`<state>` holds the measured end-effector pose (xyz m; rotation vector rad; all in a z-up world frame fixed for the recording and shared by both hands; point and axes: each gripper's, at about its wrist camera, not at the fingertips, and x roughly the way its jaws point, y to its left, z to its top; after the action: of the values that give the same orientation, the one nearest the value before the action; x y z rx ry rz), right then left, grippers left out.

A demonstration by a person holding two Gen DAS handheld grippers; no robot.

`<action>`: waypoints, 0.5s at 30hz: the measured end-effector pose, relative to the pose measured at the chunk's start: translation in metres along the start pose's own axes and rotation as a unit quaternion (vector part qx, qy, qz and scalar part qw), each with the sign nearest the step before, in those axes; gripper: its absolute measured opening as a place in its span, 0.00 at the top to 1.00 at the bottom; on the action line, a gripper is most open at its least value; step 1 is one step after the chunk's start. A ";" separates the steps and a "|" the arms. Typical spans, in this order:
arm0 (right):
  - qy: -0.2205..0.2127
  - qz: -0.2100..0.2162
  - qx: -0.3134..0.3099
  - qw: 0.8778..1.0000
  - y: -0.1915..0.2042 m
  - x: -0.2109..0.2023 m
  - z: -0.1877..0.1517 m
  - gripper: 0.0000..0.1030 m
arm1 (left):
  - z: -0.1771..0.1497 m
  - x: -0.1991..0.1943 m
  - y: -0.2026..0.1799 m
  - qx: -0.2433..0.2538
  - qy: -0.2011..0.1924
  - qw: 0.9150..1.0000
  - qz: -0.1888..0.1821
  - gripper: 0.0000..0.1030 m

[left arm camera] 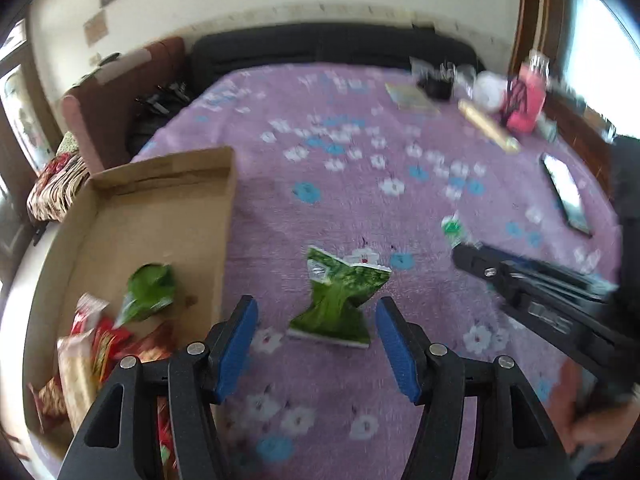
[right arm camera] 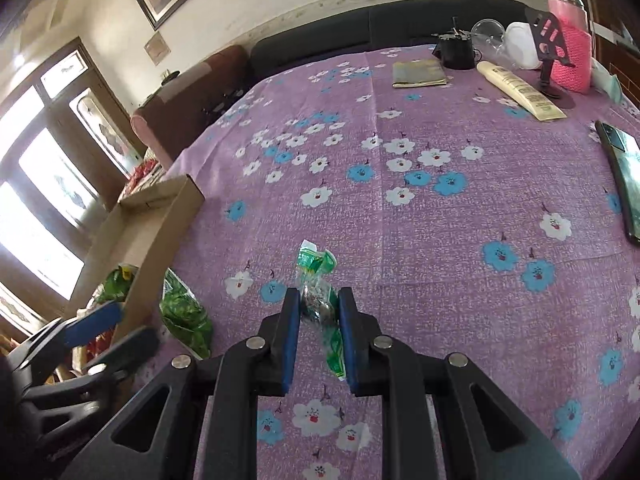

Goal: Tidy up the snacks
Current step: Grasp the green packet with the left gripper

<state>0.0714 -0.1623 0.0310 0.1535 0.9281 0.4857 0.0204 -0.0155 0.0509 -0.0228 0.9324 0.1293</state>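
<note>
A purple flowered cloth (right arm camera: 420, 240) covered the table, with a cardboard box (left arm camera: 168, 216) of snacks at its left edge. The left gripper (left arm camera: 316, 344) hung with jaws apart — a green packet (left arm camera: 340, 300) lay on the cloth between them, untouched. The right gripper (right arm camera: 319, 334) had clamped onto a small green-and-clear packet (right arm camera: 316, 280) beside it.

No text, brand or number can be read anywhere in either view. The cream tube (right arm camera: 520, 90) at the far side of the desk (right arm camera: 400, 220) carries dark lines of print, but they are too small to make out. The green snack packet (left arm camera: 336, 300) lying on the cloth has a white label patch near its top edge, blurred beyond reading. The red wrappers (left arm camera: 108, 340) in the cardboard box (left arm camera: 160, 208) show yellow marks that may be lettering; motion blur hides them. The flat booklet (right arm camera: 418, 74) near the far edge shows no legible title.
</note>
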 end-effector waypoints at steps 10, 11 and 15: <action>-0.020 0.002 -0.006 1.000 0.004 -0.012 0.000 0.82 | -0.002 0.031 -0.006 -0.008 0.015 1.000 0.013 0.66; -0.020 0.002 -0.006 1.000 0.005 -0.013 0.000 0.82 | -0.006 0.029 -0.005 -0.011 0.013 1.000 0.009 0.67; -0.023 0.005 -0.015 1.000 0.010 -0.016 -0.003 0.82 | -0.024 0.009 0.000 -0.030 0.007 0.999 -0.019 0.67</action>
<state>0.0577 -0.1612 0.0441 0.1420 0.8754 0.5025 0.0063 -0.0161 0.0294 -0.0973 0.9421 0.1219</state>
